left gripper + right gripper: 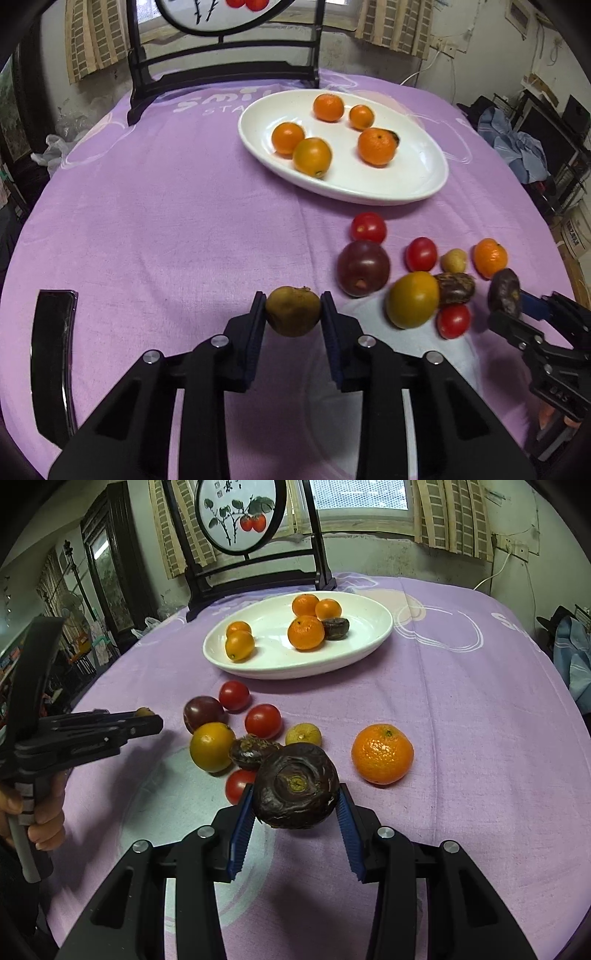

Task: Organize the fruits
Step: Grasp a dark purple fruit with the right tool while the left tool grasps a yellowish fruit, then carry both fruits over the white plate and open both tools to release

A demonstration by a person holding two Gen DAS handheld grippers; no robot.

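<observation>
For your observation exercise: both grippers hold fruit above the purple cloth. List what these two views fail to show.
- Dark fruit on the white plate: left wrist view, nearly hidden behind a mandarin.
- Small brown fruit in the left gripper: right wrist view, mostly covered by its fingers.
- Framed painting: left wrist view, cut off by the top edge.

The purple cloth (166, 221) on the bench has white letters printed on it. In the left wrist view, the big letters (221, 101) near the far edge seem to spell "smil", and then the white plate (369, 192) covers the rest. Under them are smaller letters "STA", also cut off by the plate. In the right wrist view, one big white "S" (504, 622) shows on the cloth at the far right. The round picture (240, 513) on the black stand has a few small marks at its top, too tiny to read. A box (574, 236) at the right edge of the left wrist view has print too blurry to read.
</observation>
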